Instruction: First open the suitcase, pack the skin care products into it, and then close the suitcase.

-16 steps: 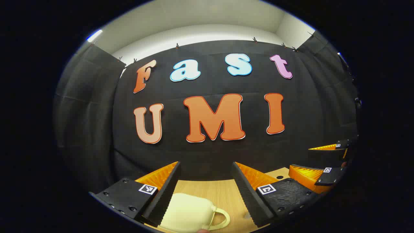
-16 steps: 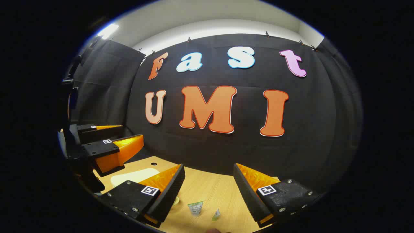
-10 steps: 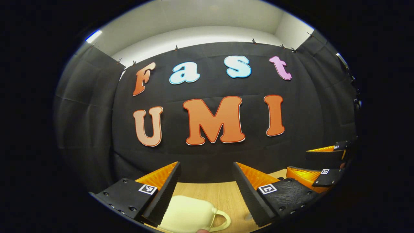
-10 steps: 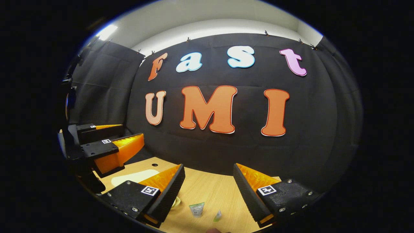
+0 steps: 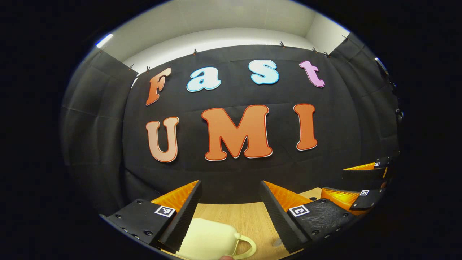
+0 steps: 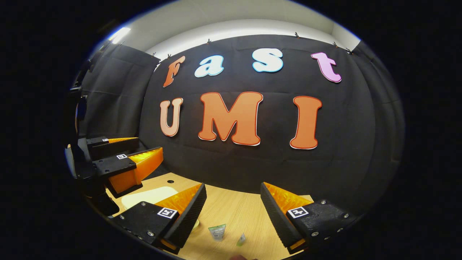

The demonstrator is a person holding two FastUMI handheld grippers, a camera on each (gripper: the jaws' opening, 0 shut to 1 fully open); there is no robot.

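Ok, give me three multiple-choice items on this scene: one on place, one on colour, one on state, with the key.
1. Where does the suitcase sit in the left gripper view?
A. between that gripper's fingers
B. against the wall
C. on the floor

2. What colour is the suitcase?
A. red
B. pale yellow
C. blue

3. How stands the right gripper?
A. shut on a tube
B. shut, empty
C. open

Key: 1 A, it lies low between the left gripper fingers; 2 B, shell and handle are cream-yellow; 3 C, a wide gap shows table and tube.
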